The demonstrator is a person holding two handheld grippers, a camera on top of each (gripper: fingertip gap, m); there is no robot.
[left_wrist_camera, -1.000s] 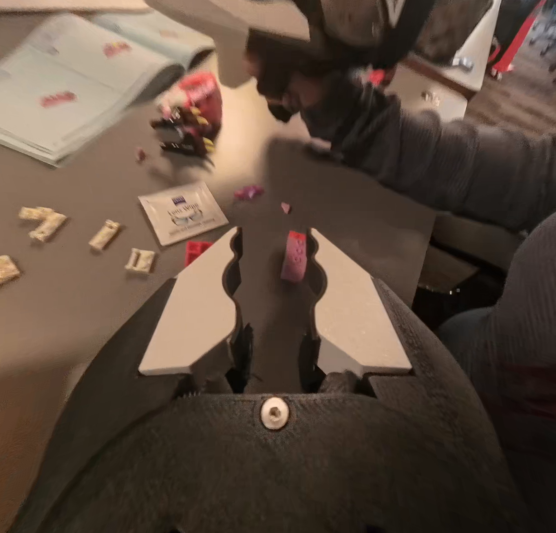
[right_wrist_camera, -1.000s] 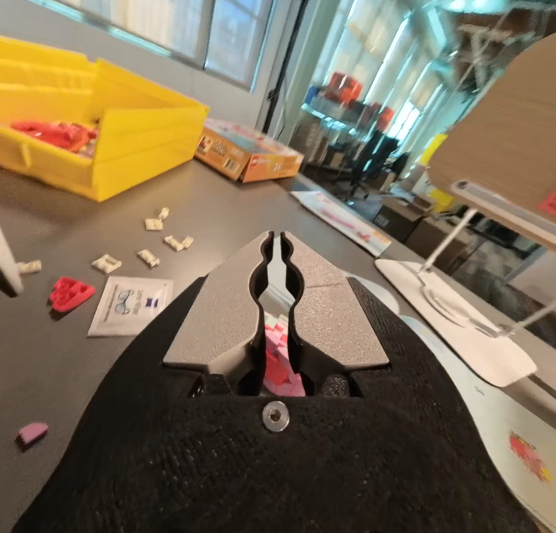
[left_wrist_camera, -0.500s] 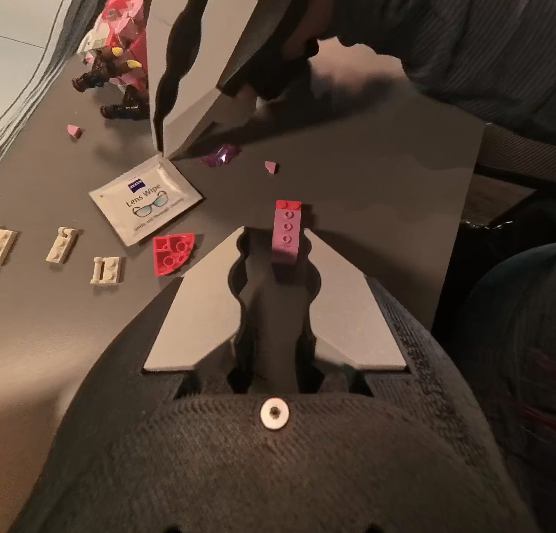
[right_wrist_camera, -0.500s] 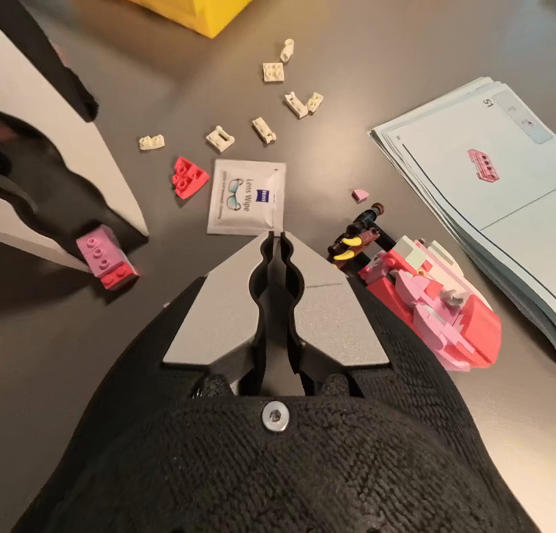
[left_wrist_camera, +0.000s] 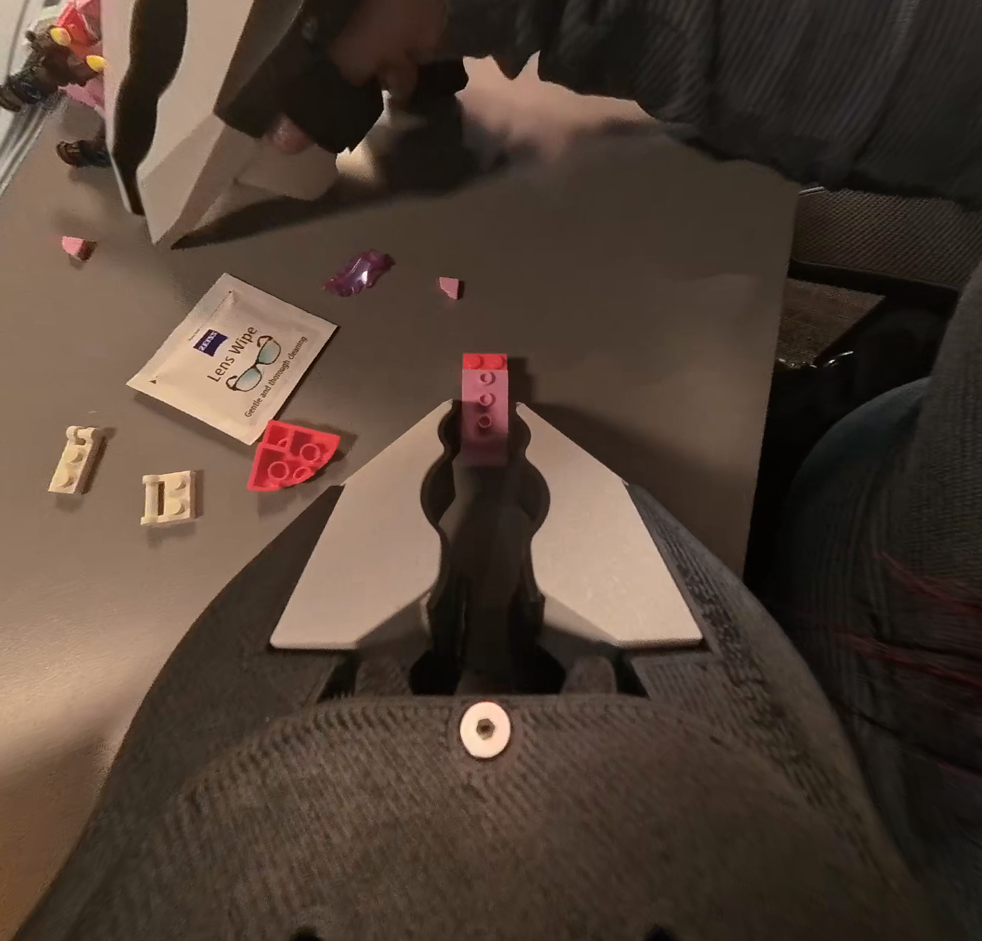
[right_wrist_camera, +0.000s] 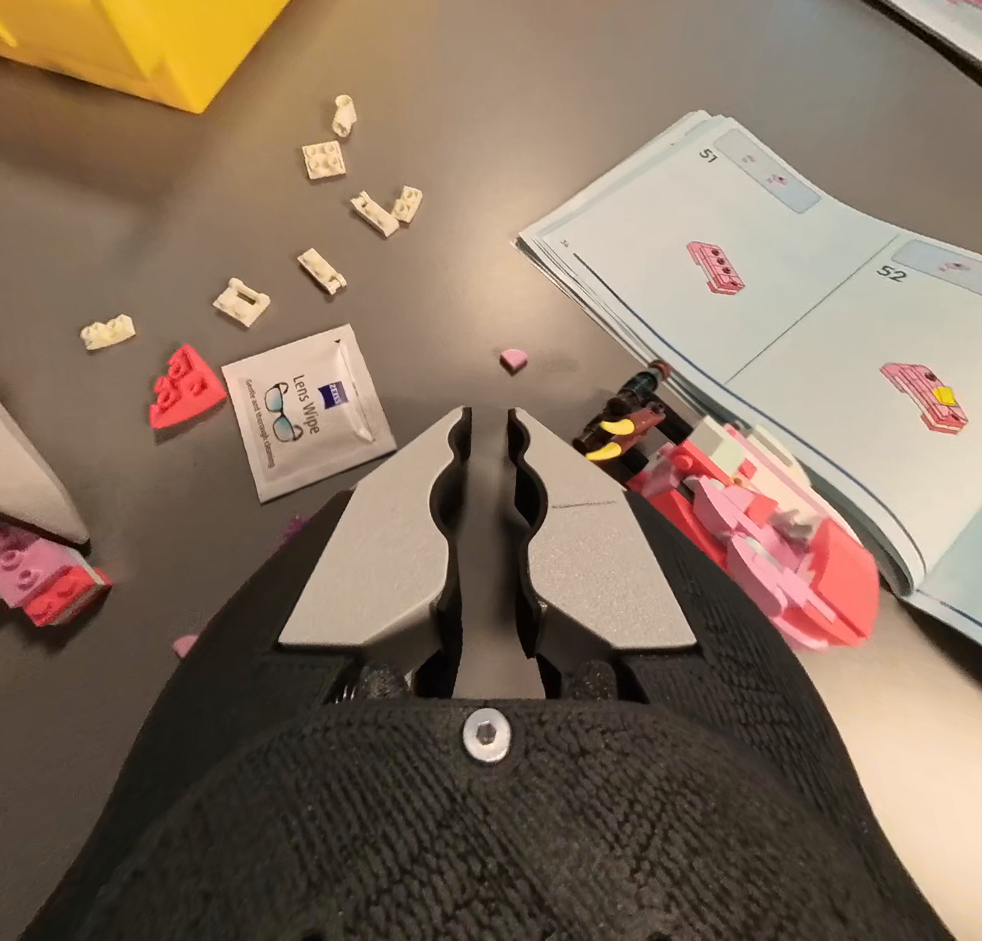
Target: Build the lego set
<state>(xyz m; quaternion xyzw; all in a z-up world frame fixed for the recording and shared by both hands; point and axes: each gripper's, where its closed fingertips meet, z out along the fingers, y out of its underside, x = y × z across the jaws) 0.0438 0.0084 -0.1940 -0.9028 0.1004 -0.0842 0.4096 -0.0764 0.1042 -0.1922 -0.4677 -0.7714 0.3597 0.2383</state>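
Note:
In the left wrist view my left gripper (left_wrist_camera: 484, 408) is shut on a pink brick (left_wrist_camera: 486, 384) that has a red plate (left_wrist_camera: 484, 361) on its far end. The brick sticks out past the fingertips, low over the dark table (left_wrist_camera: 611, 304). The right wrist view shows the same brick (right_wrist_camera: 32, 570) under the left gripper's finger (right_wrist_camera: 32, 490) at the left edge. My right gripper (right_wrist_camera: 489, 410) is slightly open and empty. It hovers beside a white wipe sachet (right_wrist_camera: 305, 410) and a pink and red brick model (right_wrist_camera: 744, 532). One of its fingers (left_wrist_camera: 159, 171) shows at upper left in the left wrist view.
A red quarter-round plate (right_wrist_camera: 186, 386), several cream pieces (right_wrist_camera: 242, 301) and a small pink tile (right_wrist_camera: 514, 358) lie scattered on the table. An open instruction booklet (right_wrist_camera: 770, 277) lies at the right and a yellow bin (right_wrist_camera: 133, 22) stands at the far left. The table's edge (left_wrist_camera: 765, 384) runs close to the right of the left gripper. Tip to tip, the grippers are about 15 cm apart. My right gripper's tips are some 6 cm from the white wipe sachet (right_wrist_camera: 305, 410). Seen from the left wrist view (left_wrist_camera: 237, 349) as well.
My left jaws narrowed step by step onto the pink brick. My right gripper swung down from facing the room to the table and went from shut to slightly open.

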